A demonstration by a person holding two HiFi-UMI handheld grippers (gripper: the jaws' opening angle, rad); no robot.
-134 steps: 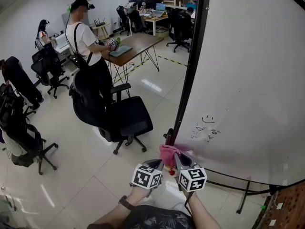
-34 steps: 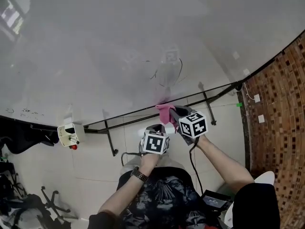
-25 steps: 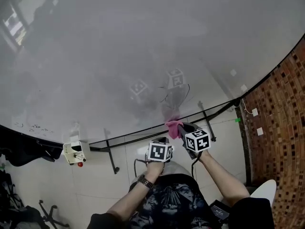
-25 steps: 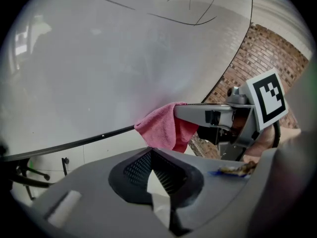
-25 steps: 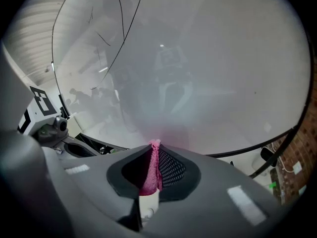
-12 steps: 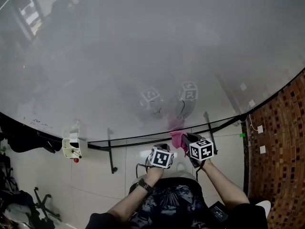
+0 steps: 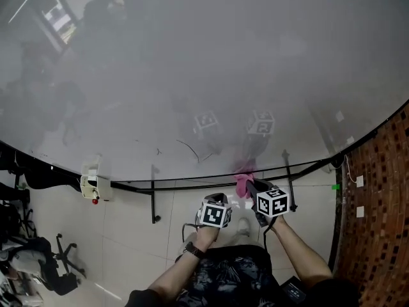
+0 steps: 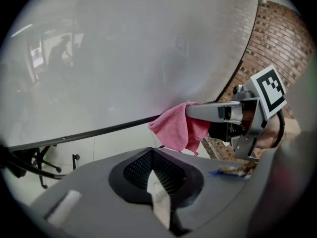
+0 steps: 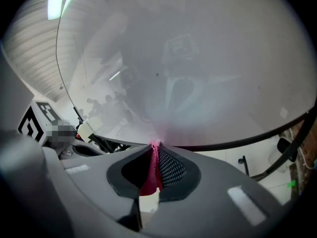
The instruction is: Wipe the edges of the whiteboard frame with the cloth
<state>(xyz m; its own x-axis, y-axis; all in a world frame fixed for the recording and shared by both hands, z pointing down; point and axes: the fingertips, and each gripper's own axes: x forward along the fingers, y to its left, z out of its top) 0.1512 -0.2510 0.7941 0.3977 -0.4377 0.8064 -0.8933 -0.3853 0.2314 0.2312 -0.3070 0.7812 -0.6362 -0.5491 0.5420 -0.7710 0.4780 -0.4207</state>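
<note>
Presently: one soft pink cloth [image 8: 176, 128], crumpled, pinched in the right gripper [image 9: 154, 155] jaws, its tip at one slim black whiteboard frame [image 7: 160, 185]; left gripper [image 8: 154, 175] jaws pressed together, nothing between.

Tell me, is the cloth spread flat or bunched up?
Bunched. The cloth hangs in loose folds from the right gripper, whose fingers are shut on one pinched part.

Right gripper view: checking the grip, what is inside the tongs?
The pink cloth is pinched between the shut right tongs. How far it reaches back is covered by them.
</note>
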